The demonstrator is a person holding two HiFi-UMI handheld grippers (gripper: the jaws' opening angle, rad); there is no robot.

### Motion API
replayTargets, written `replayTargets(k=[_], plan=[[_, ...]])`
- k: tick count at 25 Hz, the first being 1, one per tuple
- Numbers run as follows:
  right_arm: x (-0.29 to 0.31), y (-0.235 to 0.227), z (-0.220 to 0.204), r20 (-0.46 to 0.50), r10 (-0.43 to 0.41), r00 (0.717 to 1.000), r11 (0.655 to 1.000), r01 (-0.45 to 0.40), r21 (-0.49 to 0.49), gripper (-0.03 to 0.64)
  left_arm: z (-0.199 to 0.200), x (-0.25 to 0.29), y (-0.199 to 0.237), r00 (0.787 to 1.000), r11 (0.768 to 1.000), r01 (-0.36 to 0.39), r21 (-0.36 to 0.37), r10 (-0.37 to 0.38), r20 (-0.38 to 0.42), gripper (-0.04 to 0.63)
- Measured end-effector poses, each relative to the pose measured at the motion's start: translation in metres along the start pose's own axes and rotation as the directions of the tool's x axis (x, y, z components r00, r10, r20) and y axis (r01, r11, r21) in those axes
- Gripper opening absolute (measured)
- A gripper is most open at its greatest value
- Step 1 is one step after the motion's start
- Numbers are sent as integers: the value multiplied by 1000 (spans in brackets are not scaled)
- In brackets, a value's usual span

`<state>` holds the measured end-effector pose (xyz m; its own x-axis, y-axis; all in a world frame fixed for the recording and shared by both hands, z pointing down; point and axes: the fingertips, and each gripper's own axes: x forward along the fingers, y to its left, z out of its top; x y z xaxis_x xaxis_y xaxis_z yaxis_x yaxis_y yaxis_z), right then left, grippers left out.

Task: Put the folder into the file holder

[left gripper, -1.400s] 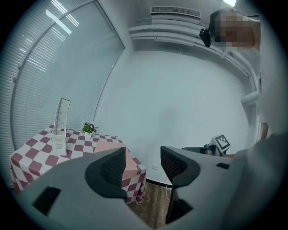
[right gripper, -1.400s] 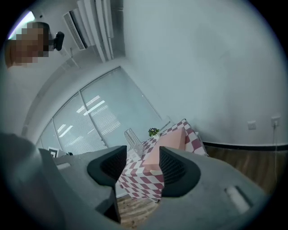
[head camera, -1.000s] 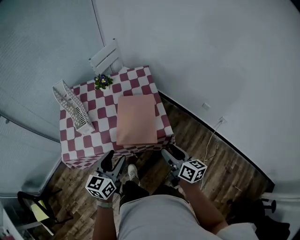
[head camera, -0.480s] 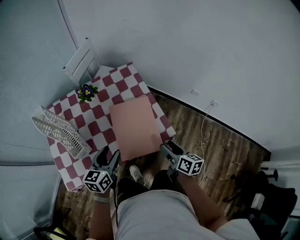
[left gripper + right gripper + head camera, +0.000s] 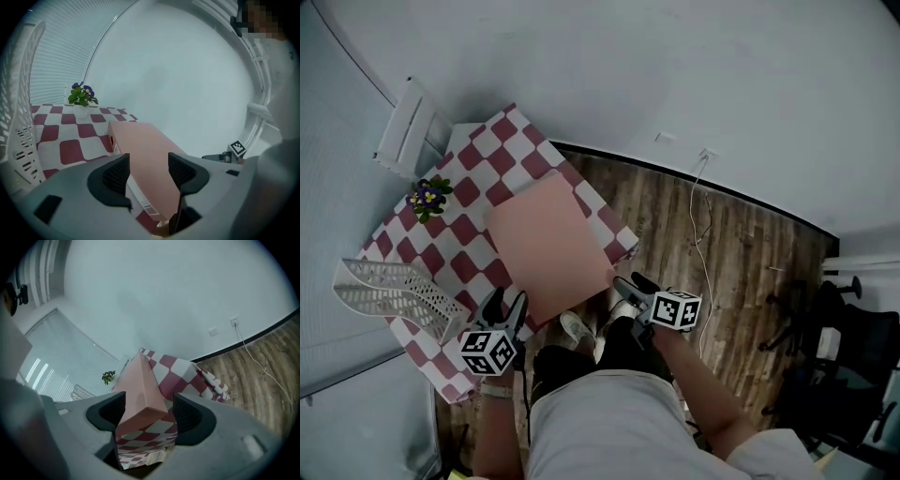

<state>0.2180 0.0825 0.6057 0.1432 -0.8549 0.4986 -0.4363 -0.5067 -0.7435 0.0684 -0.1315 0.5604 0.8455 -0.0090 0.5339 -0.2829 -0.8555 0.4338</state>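
As the right tool (image 5: 626, 287) opens, the folder (image 5: 546, 246) (pink) lies ahead.

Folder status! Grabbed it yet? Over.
Left gripper and right gripper open at folder's near edge, gripping nothing; right jaws just opening, folder corner lined up between. Folder flat on table. File holder unblocked.

— Entry one?
— Left gripper (image 5: 149, 171): jaws stood apart, pads touching nothing. Pink folder (image 5: 145, 147) lay flat beyond the gap, on a red-and-white checked tablecloth (image 5: 70, 151).
— Others?
— White file holder (image 5: 21, 117), left edge. Potted plant (image 5: 82, 96), purple flowers, stood at the back.
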Motion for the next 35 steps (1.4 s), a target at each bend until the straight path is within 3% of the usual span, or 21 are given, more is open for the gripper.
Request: replayTargets(k=[7, 13, 27, 35], plan=[[22, -11, -16, -16, 125, 992, 978, -121, 168, 299, -20, 21, 8, 995, 1000, -4, -12, 3, -97, 244], [27, -15, -18, 57, 203, 978, 937, -210, 280, 289, -36, 36, 3, 985, 1000, -3, 10, 4, -173, 244], [3, -3, -64, -6, 299, 954, 908, -282, 310, 267, -42, 34, 5, 985, 998, -15, 53, 24, -174, 245], [-12, 8, -98, -125, 335, 934, 908, -284, 309, 261, -42, 35, 2, 983, 998, 13, 69, 0, -183, 245]])
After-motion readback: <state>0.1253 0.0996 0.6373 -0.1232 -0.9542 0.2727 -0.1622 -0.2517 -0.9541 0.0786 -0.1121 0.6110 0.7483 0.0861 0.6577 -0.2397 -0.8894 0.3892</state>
